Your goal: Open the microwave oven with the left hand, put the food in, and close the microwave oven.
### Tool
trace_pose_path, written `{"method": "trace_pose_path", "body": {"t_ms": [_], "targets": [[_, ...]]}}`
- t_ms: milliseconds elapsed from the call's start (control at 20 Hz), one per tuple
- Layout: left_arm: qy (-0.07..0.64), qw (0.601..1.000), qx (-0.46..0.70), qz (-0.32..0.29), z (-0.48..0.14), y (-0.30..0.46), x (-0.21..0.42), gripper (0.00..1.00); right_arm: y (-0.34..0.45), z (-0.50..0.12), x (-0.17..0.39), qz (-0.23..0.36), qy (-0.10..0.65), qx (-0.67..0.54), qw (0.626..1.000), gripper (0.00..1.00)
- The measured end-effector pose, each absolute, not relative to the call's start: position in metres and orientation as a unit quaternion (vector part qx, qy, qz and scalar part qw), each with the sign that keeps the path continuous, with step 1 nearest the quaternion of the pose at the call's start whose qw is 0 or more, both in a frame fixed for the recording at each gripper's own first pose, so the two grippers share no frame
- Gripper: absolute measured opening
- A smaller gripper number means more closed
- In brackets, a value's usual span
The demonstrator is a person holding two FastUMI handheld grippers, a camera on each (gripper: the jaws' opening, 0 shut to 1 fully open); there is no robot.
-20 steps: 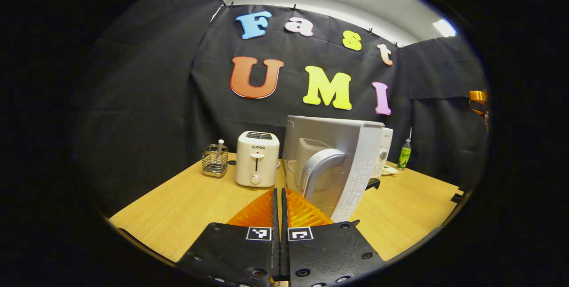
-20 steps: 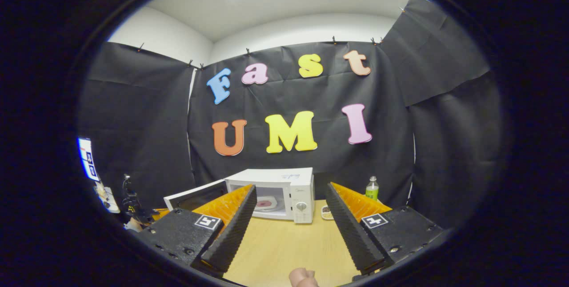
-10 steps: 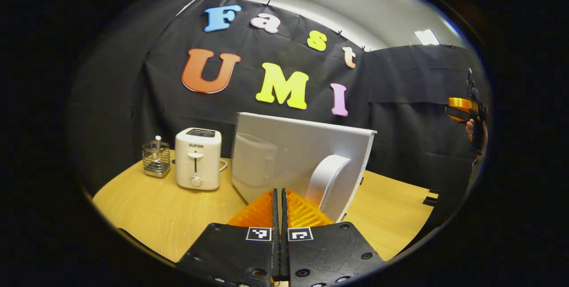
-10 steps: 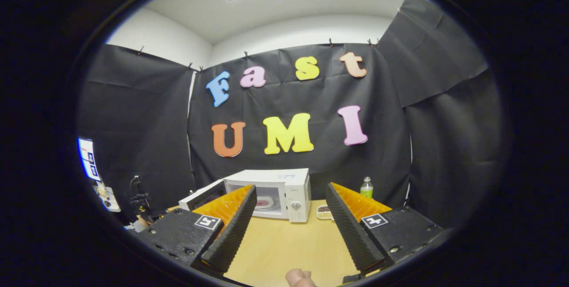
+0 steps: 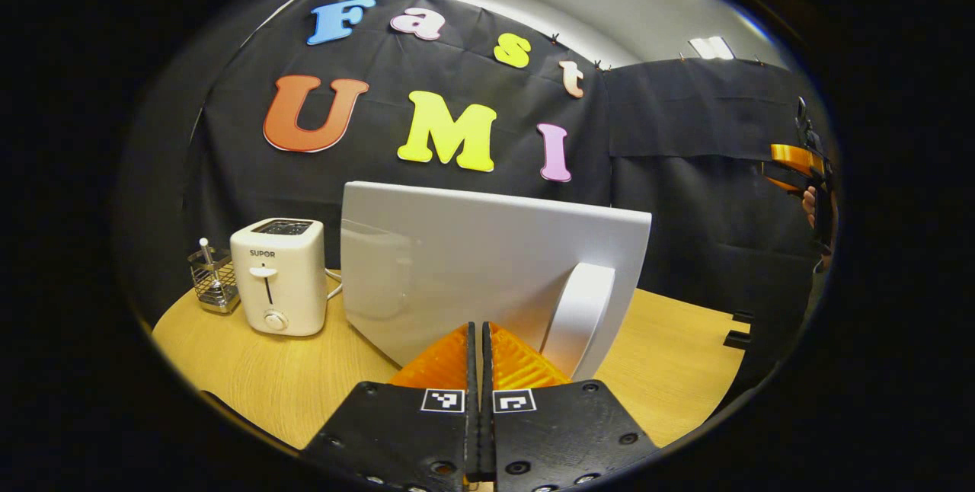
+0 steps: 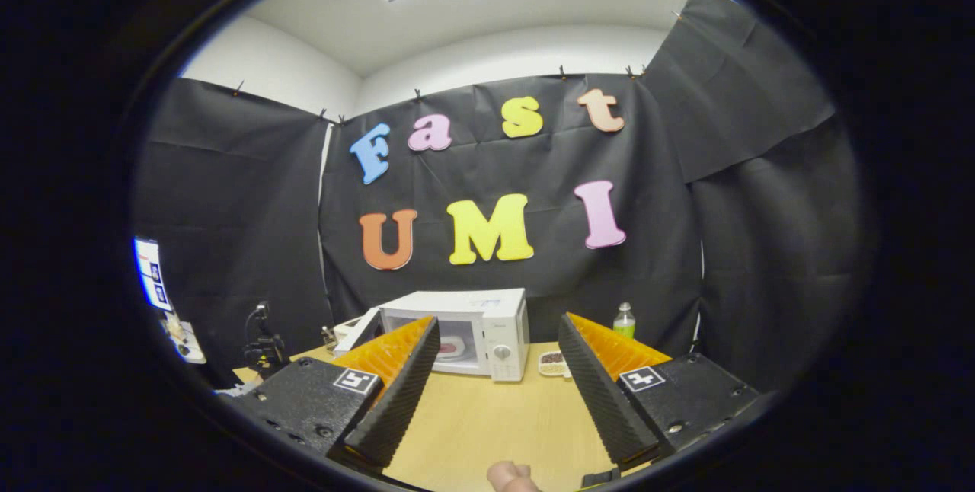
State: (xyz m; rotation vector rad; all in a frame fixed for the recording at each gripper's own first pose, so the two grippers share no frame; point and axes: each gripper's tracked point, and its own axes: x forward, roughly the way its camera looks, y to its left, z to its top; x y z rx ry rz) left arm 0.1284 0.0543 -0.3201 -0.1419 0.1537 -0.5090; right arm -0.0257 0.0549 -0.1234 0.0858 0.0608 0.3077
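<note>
At the bottom of the left gripper view, the left gripper (image 5: pixel 480 340) has its two fingers pressed together with nothing between them, and their tips sit just beside the curved white handle (image 5: pixel 579 317) of the white microwave door (image 5: pixel 472 263); I cannot tell if they touch it. The door stands swung partly open and hides the oven from this side. To the left of the door, a small white toaster (image 5: pixel 278 276) and a wire mesh holder (image 5: pixel 213 279) stand on the light wooden table (image 5: pixel 251 378). In the right gripper view, the right gripper (image 6: pixel 495 370) has its fingers wide apart and holds nothing, well back from the white microwave oven (image 6: pixel 465 328). Inside the open cavity lies a pale plate with pink food (image 6: pixel 452 347), so I judge that the closing step is what remains. A small dish (image 6: pixel 551 362) and a green bottle (image 6: pixel 624 320) stand to the right of the oven. The risk is that the closed fingers slip off the smooth handle during a push, so the door stops before it latches. A hard push could also slide the whole oven on the table.
</note>
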Motion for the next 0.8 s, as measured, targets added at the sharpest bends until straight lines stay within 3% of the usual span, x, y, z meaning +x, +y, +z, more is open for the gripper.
{"method": "trace_pose_path", "body": {"t_ms": [500,550,700,750,800], "targets": [[0.057,0.969,-0.054,-0.233,-0.308,-0.011,0.179,0.00,0.046,-0.122,-0.032,0.162,0.024,0.040,0.986,0.99],[0.059,0.970,-0.062,-0.229,-0.308,-0.019,0.185,0.00,0.045,-0.124,-0.031,0.162,0.024,0.041,0.986,0.89],[0.063,0.972,-0.052,-0.220,-0.311,-0.035,0.201,0.00,0.037,-0.129,-0.026,0.156,0.028,0.044,0.986,0.89],[0.065,0.974,-0.046,-0.214,-0.313,-0.039,0.208,0.00,0.032,-0.131,-0.022,0.151,0.028,0.045,0.987,0.99],[0.068,0.975,-0.043,-0.206,-0.315,-0.043,0.215,0.00,0.027,-0.131,-0.019,0.142,0.029,0.044,0.988,0.89]]}}
